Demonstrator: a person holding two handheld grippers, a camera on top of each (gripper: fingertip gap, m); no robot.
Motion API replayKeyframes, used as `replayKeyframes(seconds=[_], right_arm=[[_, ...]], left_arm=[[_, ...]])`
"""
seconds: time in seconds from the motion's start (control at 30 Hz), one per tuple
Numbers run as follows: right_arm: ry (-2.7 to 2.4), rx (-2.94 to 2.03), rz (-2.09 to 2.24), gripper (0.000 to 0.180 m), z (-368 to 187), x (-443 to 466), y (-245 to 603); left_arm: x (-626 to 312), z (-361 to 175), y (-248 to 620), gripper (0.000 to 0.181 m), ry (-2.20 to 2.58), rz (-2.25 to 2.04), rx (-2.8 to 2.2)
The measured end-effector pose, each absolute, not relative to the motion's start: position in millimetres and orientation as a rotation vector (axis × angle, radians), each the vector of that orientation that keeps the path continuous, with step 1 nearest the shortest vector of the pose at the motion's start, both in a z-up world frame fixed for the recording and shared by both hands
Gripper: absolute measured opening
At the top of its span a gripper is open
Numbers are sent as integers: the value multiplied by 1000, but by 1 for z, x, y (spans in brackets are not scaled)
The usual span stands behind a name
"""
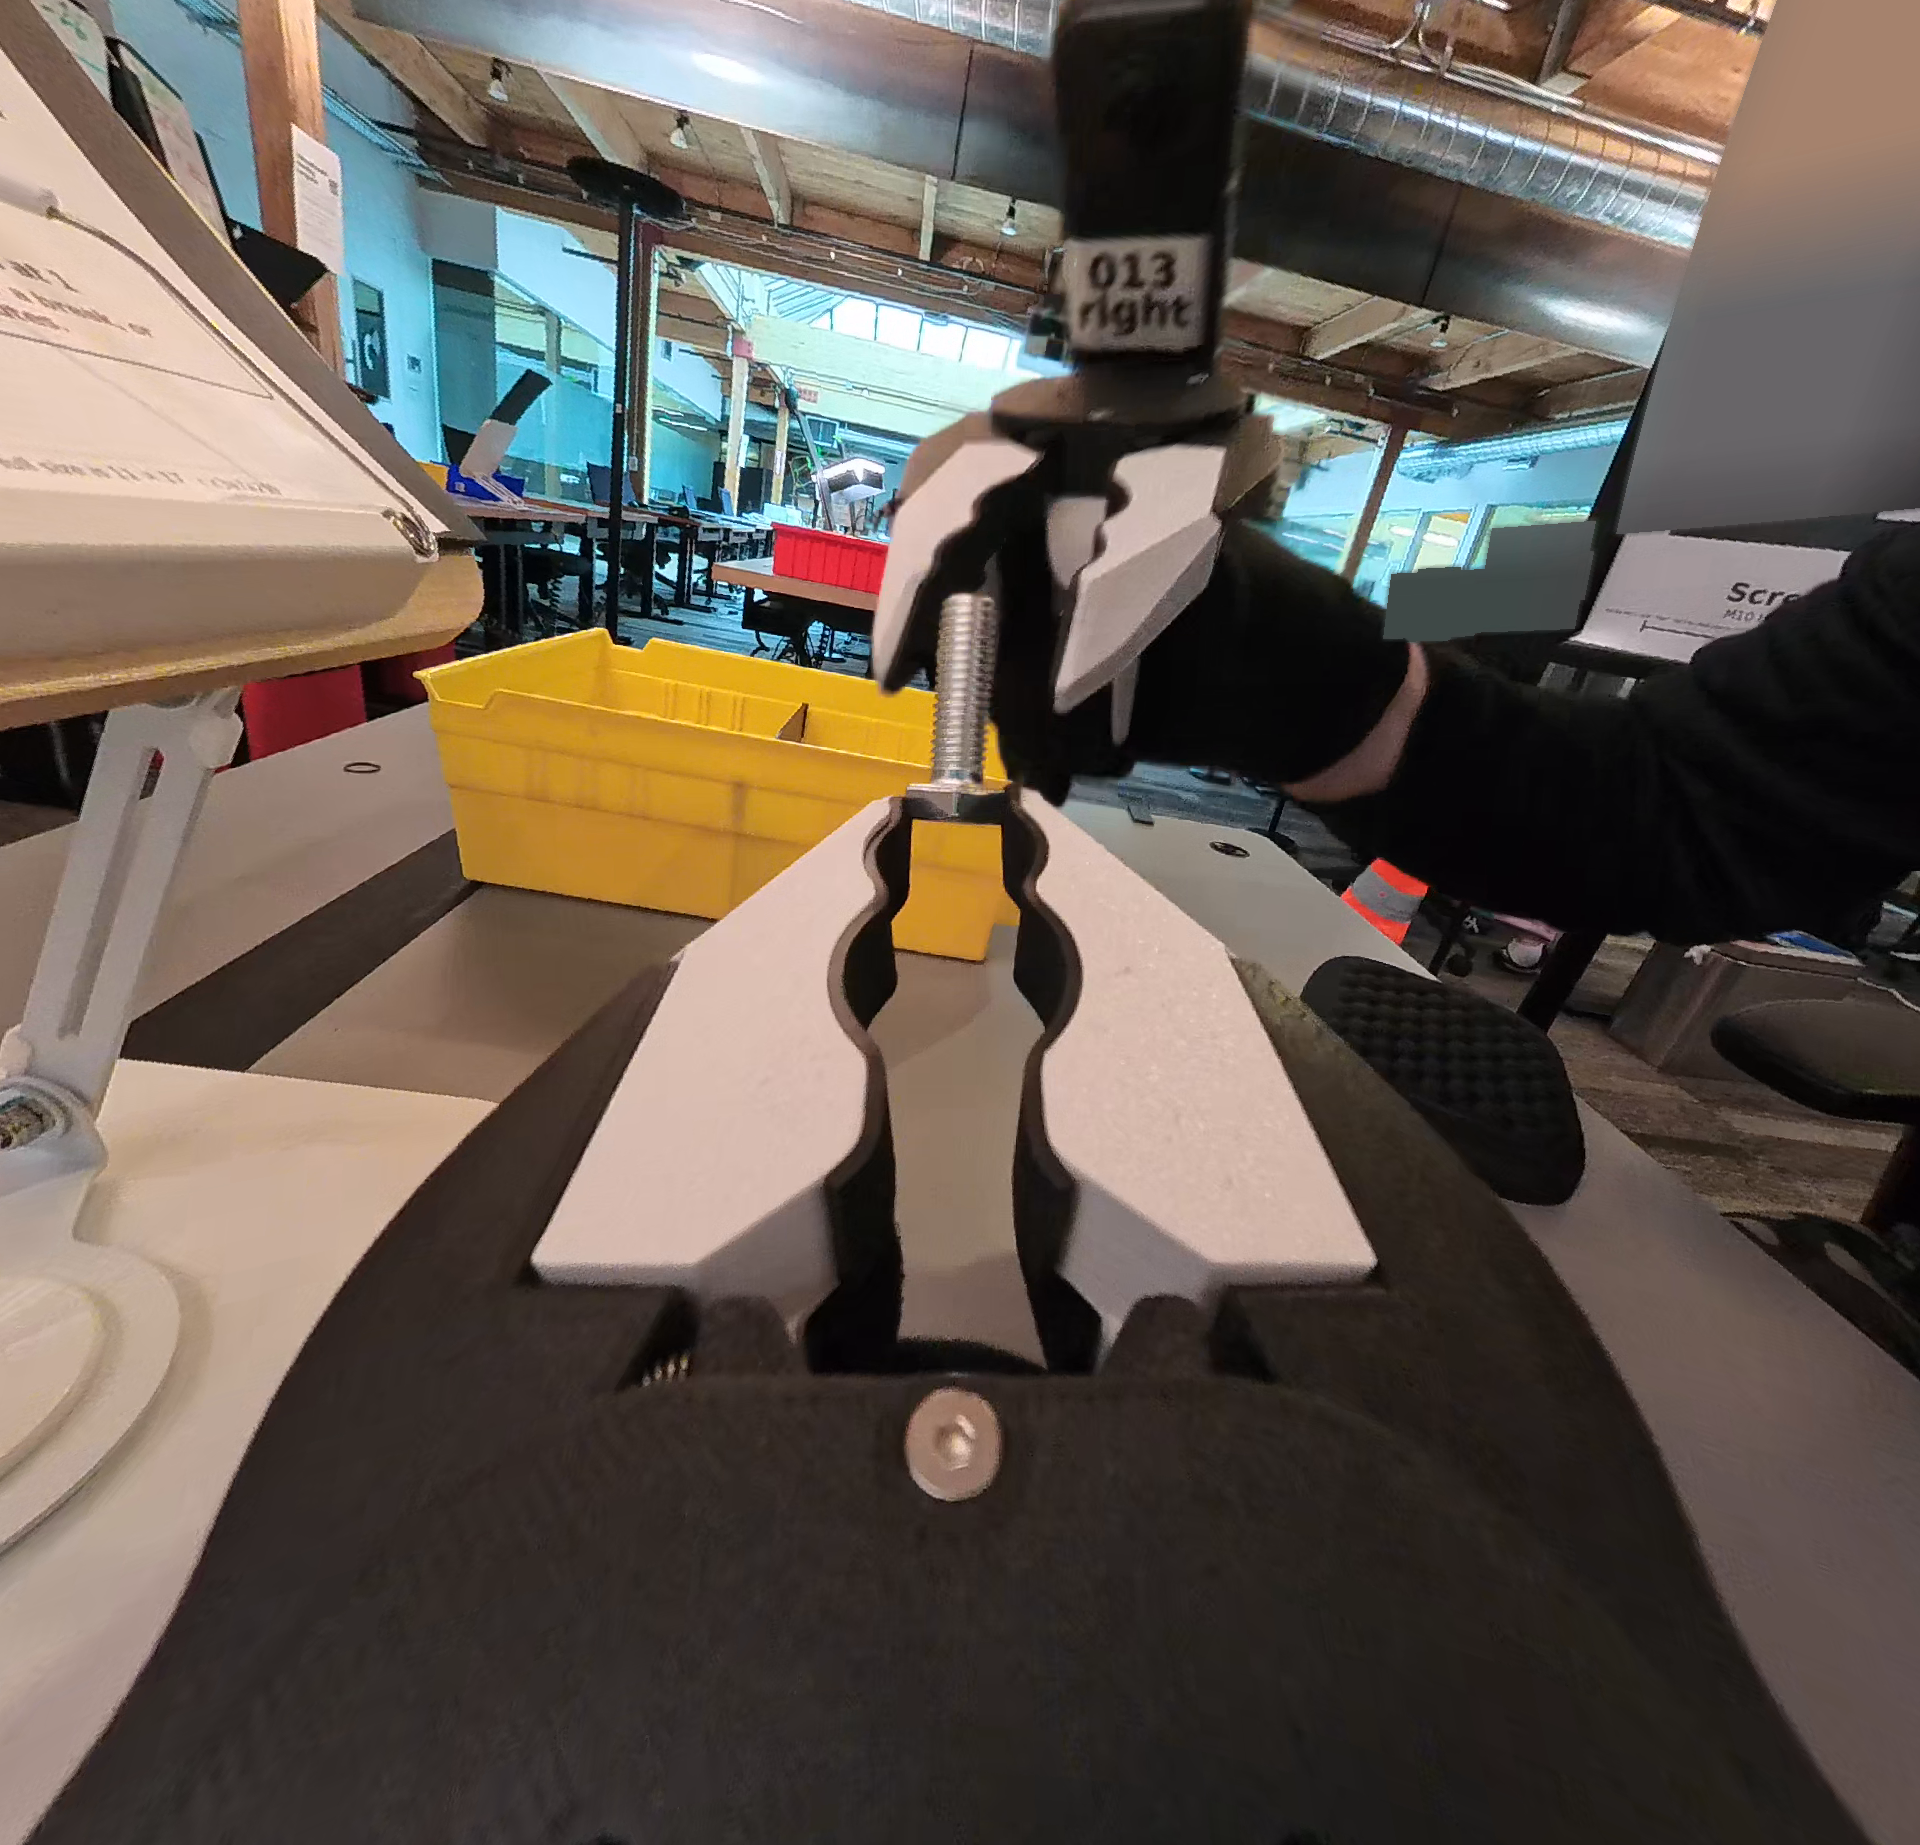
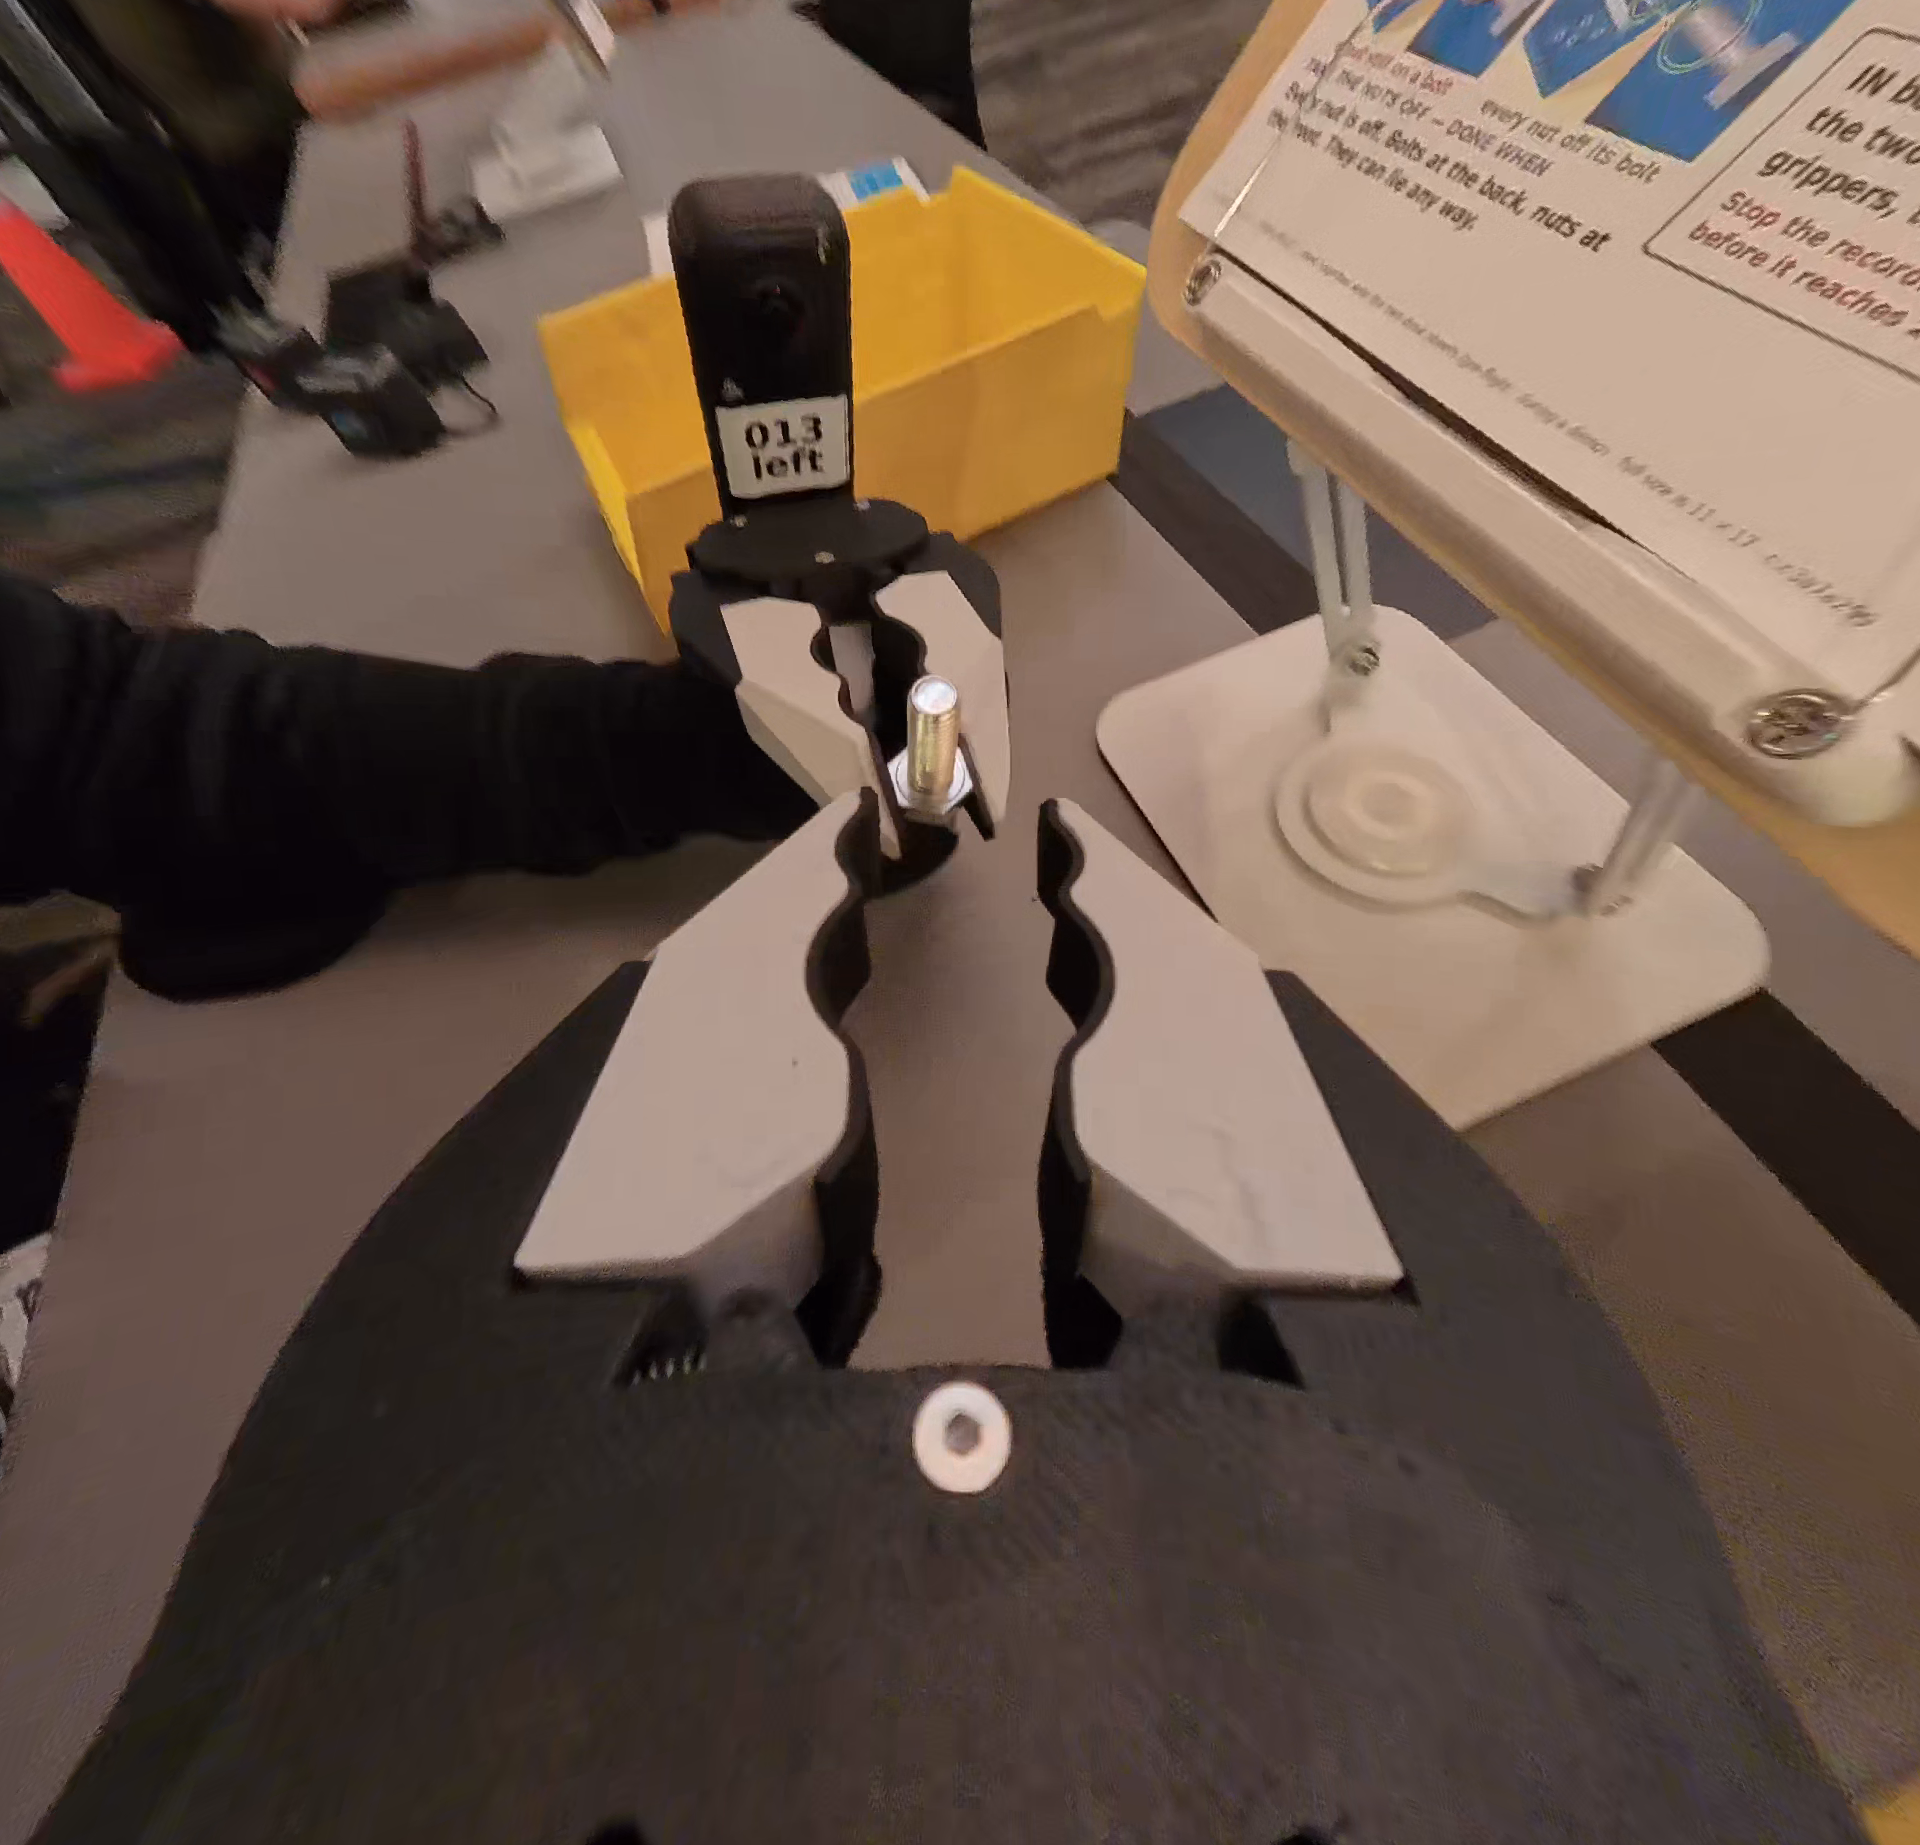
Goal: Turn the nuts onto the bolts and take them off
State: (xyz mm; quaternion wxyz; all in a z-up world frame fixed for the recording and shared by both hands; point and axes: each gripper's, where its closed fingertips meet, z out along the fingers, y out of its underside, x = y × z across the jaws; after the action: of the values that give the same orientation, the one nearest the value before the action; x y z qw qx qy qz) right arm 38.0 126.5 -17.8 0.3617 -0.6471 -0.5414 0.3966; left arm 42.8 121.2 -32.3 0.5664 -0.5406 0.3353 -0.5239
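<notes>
Step in hand, by judgement: bare bolt (image 1: 963,699) presented upright for a nut; no nut seen on the thread or in either gripper.

Left gripper (image 1: 958,806): fingers narrow, clamped on the bolt's head at the very tips, threaded shank standing straight up. Same grip confirmed in the right wrist view, bolt (image 2: 928,739) pinched at the head between the pale fingers (image 2: 795,689).

Right gripper (image 2: 951,824): fingers parted to a moderate gap, holding nothing, hovering just beside the shank. From the left wrist view, one fingertip (image 1: 902,600) close to the thread; contact cannot be told.

Advised, as judgement: keep bolt vertical and firmly clamped; fetch nut, align square to thread, start gently to avoid cross-threading. Tip-only hold risks the bolt twisting.

Yellow bin (image 1: 665,756) behind, on the table (image 2: 416,538); contents hidden.
</notes>
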Motion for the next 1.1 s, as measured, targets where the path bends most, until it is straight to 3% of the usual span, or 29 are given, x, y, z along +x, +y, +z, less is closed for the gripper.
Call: replayKeyframes(seconds=[0.17, 0.47, 0.63, 0.77, 0.93, 1.1], right_arm=[[-1291, -1580, 1190, 14, -12, 25, 126], [-1253, -1562, 1308, 8, -15, 16, 121], [-1256, -1548, 1192, 7, 7, 38, 134], [-1192, -1647, 891, 7, 33, 99, 192], [-1128, -2000, 444, 7, -6, 209, 289], [-1154, -2331, 263, 7, -82, 264, 327]], left_arm=[[44, -32, 120, 16, 789, -1240, -1265], [46, -35, 121, 16, 803, -1200, -1273], [43, -34, 132, 30, 745, -1131, -1294], [35, -40, 138, 14, 733, -1113, -1311], [38, -48, 141, 0, 752, -1076, -1350], [43, -53, 141, 0, 769, -1060, -1375]])
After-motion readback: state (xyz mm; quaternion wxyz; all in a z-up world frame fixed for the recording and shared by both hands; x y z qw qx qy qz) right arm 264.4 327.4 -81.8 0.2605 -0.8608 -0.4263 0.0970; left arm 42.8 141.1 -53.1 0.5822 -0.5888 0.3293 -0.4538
